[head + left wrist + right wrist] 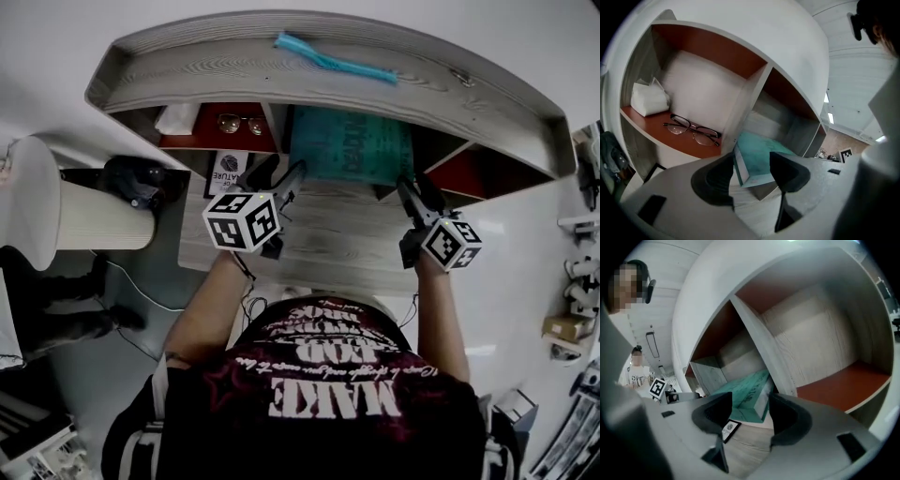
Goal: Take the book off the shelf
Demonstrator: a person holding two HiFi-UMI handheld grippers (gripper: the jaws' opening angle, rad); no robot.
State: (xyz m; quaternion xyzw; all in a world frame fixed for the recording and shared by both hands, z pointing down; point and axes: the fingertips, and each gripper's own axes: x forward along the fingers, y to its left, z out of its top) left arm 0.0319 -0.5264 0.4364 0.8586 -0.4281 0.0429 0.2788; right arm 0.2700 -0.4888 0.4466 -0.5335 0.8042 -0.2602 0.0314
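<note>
Reaching left gripper (pixel 751 176): jaws spread wide, pads touching nothing, lined up on the near left corner of the book (pixel 761 154).
Right gripper (pixel 750 416): jaws also well apart and empty, facing the book's near right corner.
Book: teal cover up, in the middle compartment of the shelf (pixel 281 80), its near end poking out toward the person. Whether it lies flat or leans, I cannot tell.
Handling: looks like a fairly thick paper block, so probably some weight. The cover seems stiff enough not to sag, though smooth and likely to slip under a light pinch.
Hold: I'd take the 2 near corners, pads on cover and underside, and draw it straight out between the dividers.
Left compartment: red-brown floor, with glasses (pixel 691 129) and a white wad (pixel 647 98) beside them, well clear of the book.
Right compartment: nothing visible in it.
Shelf top: 1 teal strip (pixel 333 58) lies on it.
Desk board (pixel 328 244): pale wood grain, with a small card (pixel 726 430) just in front of the book.
Room: light floor (pixel 525 244), clutter along the right edge.
</note>
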